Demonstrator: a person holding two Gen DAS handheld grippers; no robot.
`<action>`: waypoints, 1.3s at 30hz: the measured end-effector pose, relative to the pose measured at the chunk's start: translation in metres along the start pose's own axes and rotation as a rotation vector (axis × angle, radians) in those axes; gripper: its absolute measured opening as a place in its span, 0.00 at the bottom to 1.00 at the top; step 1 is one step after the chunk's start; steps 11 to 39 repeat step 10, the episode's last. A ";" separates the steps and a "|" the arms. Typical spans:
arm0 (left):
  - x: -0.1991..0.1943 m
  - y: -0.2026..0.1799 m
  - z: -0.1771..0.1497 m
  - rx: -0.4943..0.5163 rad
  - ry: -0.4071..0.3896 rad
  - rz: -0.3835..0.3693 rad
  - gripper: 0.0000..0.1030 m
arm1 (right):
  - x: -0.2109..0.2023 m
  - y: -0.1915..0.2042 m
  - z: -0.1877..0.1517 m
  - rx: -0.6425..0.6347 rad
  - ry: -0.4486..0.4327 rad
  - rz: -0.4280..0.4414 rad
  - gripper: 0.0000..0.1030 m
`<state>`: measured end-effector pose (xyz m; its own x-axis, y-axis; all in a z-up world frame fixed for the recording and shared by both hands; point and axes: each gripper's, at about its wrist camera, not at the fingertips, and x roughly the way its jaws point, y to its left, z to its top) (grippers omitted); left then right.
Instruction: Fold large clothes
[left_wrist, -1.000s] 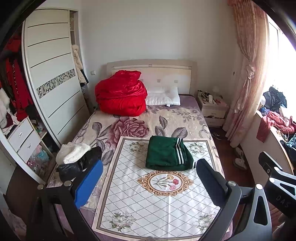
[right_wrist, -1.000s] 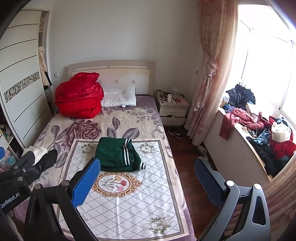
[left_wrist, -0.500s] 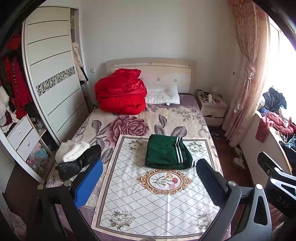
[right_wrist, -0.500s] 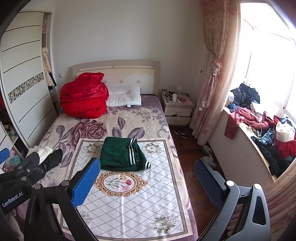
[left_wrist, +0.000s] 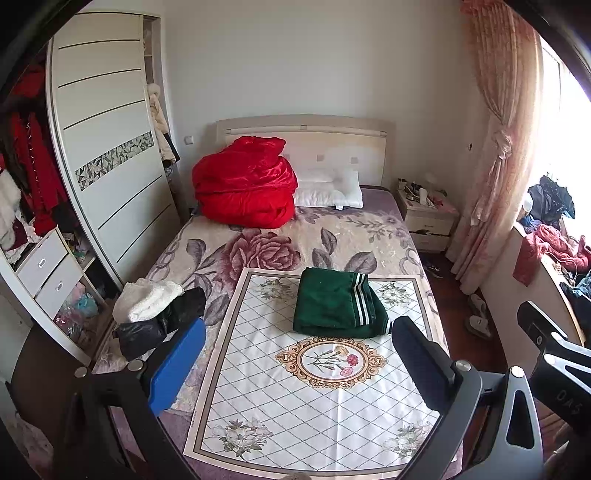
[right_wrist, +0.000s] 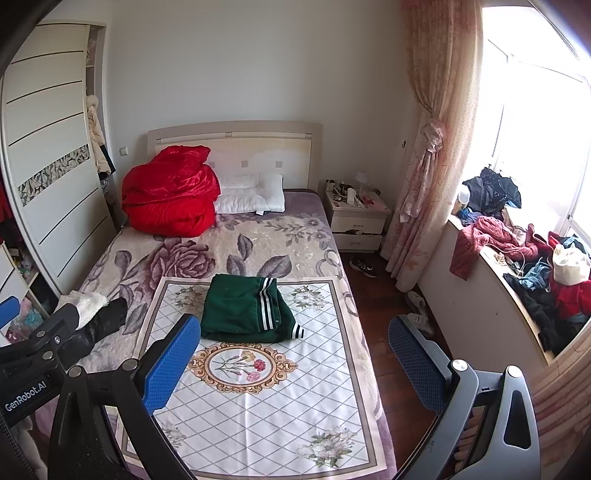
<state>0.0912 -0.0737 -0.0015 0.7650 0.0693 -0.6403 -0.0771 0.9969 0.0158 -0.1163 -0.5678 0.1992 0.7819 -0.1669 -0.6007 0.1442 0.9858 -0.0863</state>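
Observation:
A folded dark green garment with white stripes lies on the white patterned mat spread over the bed. My left gripper is open and empty, held back from the foot of the bed, well short of the garment. My right gripper is open and empty too, hovering to the right of the left one near the bed's right edge. A white and a black garment lie bunched at the bed's left edge.
A red quilt and white pillows sit at the headboard. A wardrobe stands left, a nightstand and curtain right. Clothes are heaped on the window ledge. Shoes lie on the wood floor.
Both views have shifted slightly: the bed and green garment sit a bit further off and more to the right in the right wrist view. Both grippers stay open; nothing on the bed moved.

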 end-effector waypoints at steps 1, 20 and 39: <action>0.000 0.000 0.000 0.002 0.000 0.002 1.00 | 0.000 0.001 0.001 0.000 0.000 0.001 1.00; 0.001 0.001 0.001 -0.002 -0.004 0.018 1.00 | -0.001 0.002 0.000 0.002 -0.001 -0.001 1.00; 0.001 0.001 0.001 -0.002 -0.004 0.018 1.00 | -0.001 0.002 0.000 0.002 -0.001 -0.001 1.00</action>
